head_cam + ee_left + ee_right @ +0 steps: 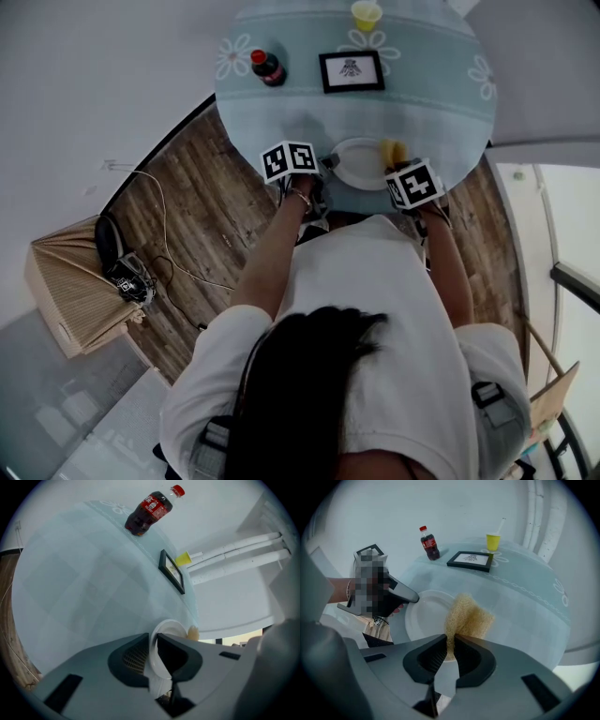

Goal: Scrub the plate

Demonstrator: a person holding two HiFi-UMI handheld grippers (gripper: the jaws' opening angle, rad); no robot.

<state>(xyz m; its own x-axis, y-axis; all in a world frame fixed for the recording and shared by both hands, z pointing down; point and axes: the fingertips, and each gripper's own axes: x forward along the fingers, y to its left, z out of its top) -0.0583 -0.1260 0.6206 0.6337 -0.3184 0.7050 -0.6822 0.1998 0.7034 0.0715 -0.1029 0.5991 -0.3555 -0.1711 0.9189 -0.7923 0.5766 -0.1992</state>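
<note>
Floor: wood planks point(197, 216) around a round table, pale walls behind.
Table: light blue cloth with white flowers point(441, 84); a person stands at its near edge with a gripper in each hand.
Box: cardboard point(66, 291) on the floor at left, well apart from the table.
Plate: white, round point(361, 161), on the table at the near edge, between the two grippers.
Picture frame: black, lying flat point(352, 71), beyond the plate.
Bottle: dark soda, red cap point(267, 67), upright, left of the frame.
Cup: yellow, with a straw point(367, 15), at the far edge.
Scrub pad: tan, fuzzy point(468, 616), over the plate's right part; looks to be touching it, though the angle is poor.
Left gripper: point(153, 653) jaws nearly together, clamped on the plate's left rim, which stands between the pads.
Right gripper: point(451, 651) jaws narrowly apart, pinching the near end of the scrub pad, pointed steeply down.
</note>
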